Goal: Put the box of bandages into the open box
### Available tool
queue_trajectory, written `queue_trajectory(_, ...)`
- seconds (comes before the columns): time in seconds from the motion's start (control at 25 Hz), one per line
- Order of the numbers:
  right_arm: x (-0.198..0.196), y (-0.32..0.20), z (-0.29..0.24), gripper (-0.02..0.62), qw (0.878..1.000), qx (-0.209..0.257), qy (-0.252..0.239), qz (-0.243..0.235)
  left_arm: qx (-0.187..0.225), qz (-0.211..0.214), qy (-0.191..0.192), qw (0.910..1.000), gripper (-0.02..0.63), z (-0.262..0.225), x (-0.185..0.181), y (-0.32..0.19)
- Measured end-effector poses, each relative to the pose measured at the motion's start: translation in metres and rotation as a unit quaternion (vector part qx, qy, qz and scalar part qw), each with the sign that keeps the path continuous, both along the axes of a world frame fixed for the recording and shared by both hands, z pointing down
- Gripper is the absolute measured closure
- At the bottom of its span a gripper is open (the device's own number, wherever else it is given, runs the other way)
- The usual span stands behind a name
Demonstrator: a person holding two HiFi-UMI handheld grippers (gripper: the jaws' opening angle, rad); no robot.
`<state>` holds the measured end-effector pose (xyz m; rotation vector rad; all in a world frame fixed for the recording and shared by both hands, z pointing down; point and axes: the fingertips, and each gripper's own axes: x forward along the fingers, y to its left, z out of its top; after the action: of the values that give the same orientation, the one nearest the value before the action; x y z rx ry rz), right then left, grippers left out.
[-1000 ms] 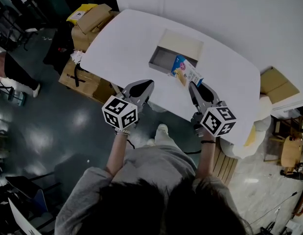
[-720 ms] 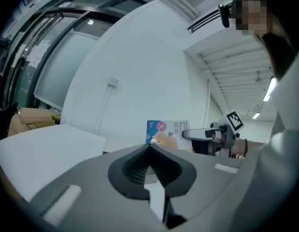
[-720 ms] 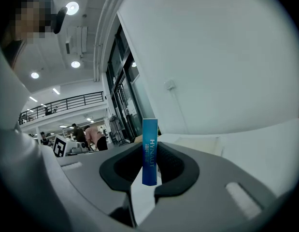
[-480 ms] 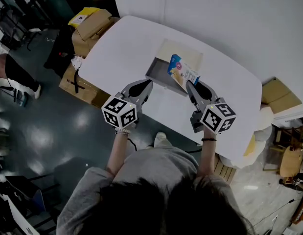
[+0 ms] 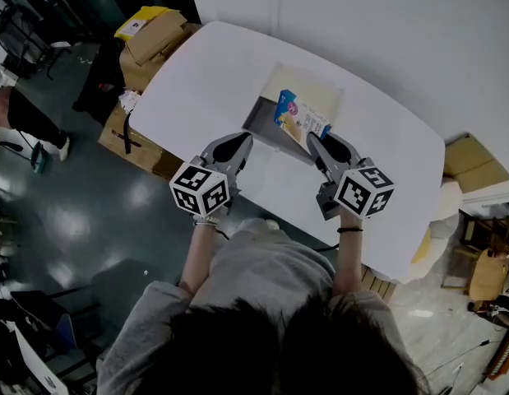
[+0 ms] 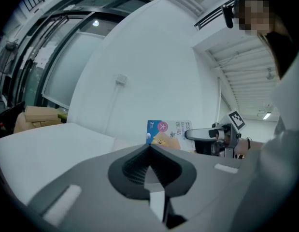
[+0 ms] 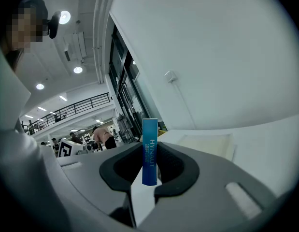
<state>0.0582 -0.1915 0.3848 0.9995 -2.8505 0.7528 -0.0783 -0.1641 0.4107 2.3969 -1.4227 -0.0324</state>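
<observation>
In the head view the bandage box, blue and white with yellow print, hangs tilted over the near right part of the open box, a grey tray on a beige lid. My right gripper is shut on the bandage box's near end. In the right gripper view the box's blue edge stands upright between the jaws. My left gripper is shut and holds nothing, just in front of the tray's near edge. From the left gripper view the bandage box shows ahead.
The white table has a curved near edge by my arms. Cardboard boxes are stacked on the floor at its left end, and more lie at the right. A person stands far left.
Both grippers have moved forward over the table towards the open box. The bandage box went with the right gripper and now hangs over the tray instead of beside it.
</observation>
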Motion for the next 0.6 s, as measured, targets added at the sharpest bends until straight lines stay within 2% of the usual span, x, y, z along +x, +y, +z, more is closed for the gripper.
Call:
queue_trajectory(0.24,-0.012,-0.012,0.007,0.503,1.000,-0.019,-0.006,-0.008,-0.017,0.001,0.001,0.9999,0.612,0.010,-0.006,-0.009)
queue_trajectory(0.6,-0.028,-0.037,0.028,0.505,0.997,-0.072,-0.018,-0.006,-0.047,0.020,0.006,0.9987,0.612,0.025,-0.014,-0.035)
